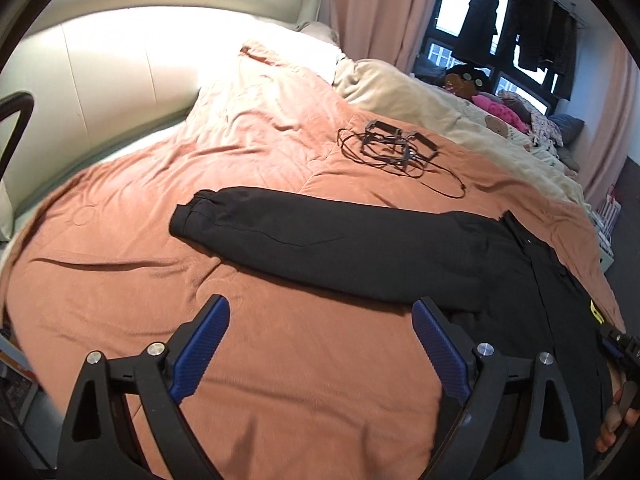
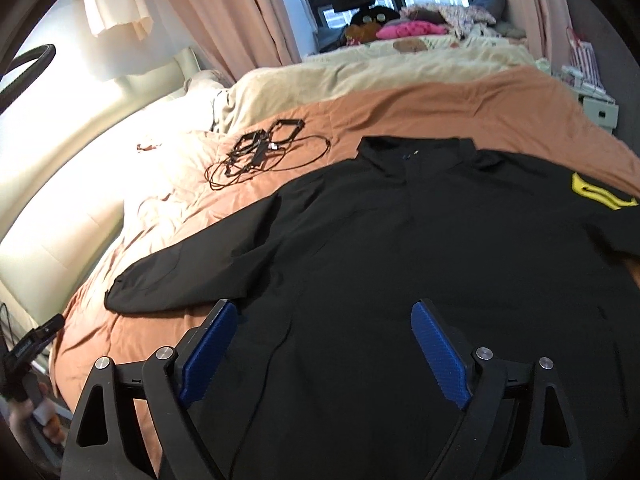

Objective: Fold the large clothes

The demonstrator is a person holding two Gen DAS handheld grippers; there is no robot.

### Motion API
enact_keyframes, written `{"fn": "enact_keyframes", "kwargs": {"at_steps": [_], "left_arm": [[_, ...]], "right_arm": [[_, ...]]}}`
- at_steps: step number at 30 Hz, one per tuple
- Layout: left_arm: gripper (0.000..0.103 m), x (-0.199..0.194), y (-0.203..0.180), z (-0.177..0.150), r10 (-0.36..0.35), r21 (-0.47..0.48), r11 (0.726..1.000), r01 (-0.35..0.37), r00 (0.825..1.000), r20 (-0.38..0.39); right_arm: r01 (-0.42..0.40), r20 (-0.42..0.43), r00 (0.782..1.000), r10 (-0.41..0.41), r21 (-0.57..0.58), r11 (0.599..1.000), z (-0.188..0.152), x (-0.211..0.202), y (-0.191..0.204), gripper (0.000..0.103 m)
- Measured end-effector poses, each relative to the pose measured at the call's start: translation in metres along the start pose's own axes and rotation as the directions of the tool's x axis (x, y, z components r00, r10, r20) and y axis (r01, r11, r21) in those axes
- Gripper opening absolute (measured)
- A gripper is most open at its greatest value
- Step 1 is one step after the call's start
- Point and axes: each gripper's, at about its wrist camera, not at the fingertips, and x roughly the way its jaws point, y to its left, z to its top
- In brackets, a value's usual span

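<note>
**Black jacket spread flat, no fold made yet**

A large black long-sleeved jacket (image 2: 400,248) lies face up on the salmon-orange quilt (image 1: 280,360) that covers the bed. Its collar points toward the window and its hem toward the person. In the left wrist view one long black sleeve (image 1: 320,240) stretches straight out to the side across the quilt, its elastic cuff at the far end. In the right wrist view a yellow patch (image 2: 600,194) shows near the other shoulder. The body of the garment looks smooth and open, and no part is turned over on itself.

The left gripper (image 1: 320,344) hovers above bare quilt just beside the sleeve, jaws wide apart with nothing between them. The right gripper (image 2: 324,348) hangs over the lower body of the jacket, jaws also wide apart, and the blue pads do not visibly press the cloth.

A tangle of black cable and small frames (image 1: 392,148) rests on the quilt beyond the jacket, well apart from it.

Judged from this, the laying-out is done and all the folding remains: sleeves in, sides over, then hem to collar.
</note>
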Motion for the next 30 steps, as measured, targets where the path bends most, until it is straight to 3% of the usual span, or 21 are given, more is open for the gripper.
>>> {"fn": "enact_keyframes", "kwargs": {"at_steps": [6, 11, 13, 18, 20, 24, 27, 29, 30], "left_arm": [[0.094, 0.058, 0.025, 0.018, 0.026, -0.057, 0.998, -0.031, 0.997, -0.075], [0.081, 0.1, 0.042, 0.032, 0.045, -0.108, 0.992, -0.059, 0.991, -0.128], [0.078, 0.115, 0.046, 0.035, 0.056, -0.121, 0.99, -0.075, 0.986, -0.154], [0.077, 0.15, 0.056, 0.039, 0.1, -0.143, 0.981, -0.133, 0.971, -0.218], [0.077, 0.164, 0.061, 0.04, 0.124, -0.151, 0.975, -0.163, 0.963, -0.24], [0.076, 0.196, 0.067, 0.036, 0.188, -0.113, 0.966, -0.231, 0.935, -0.301], [0.063, 0.204, 0.071, 0.039, 0.2, -0.123, 0.962, -0.244, 0.935, -0.292], [0.032, 0.203, 0.073, 0.045, 0.205, -0.129, 0.961, -0.245, 0.942, -0.265], [0.024, 0.203, 0.074, 0.049, 0.204, -0.139, 0.959, -0.245, 0.944, -0.259]], "right_arm": [[0.002, -0.029, 1.0, -0.002, -0.002, 1.0, 0.012, 0.046, 0.005, 0.089], [-0.043, -0.078, 0.996, 0.044, 0.017, 0.999, 0.023, 0.084, 0.011, 0.067], [-0.055, -0.095, 0.994, 0.057, 0.022, 0.998, 0.026, 0.099, 0.015, 0.065], [-0.091, -0.143, 0.985, 0.096, 0.037, 0.995, 0.033, 0.135, 0.024, 0.055], [-0.107, -0.166, 0.979, 0.115, 0.052, 0.993, 0.034, 0.149, 0.026, 0.043], [-0.12, -0.2, 0.971, 0.132, 0.071, 0.99, 0.035, 0.172, 0.026, 0.029], [-0.154, -0.212, 0.962, 0.173, 0.102, 0.983, 0.034, 0.184, 0.027, 0.021], [-0.178, -0.215, 0.956, 0.198, 0.112, 0.978, 0.035, 0.19, 0.029, 0.013], [-0.189, -0.217, 0.953, 0.212, 0.122, 0.974, 0.035, 0.195, 0.031, 0.013]]}}
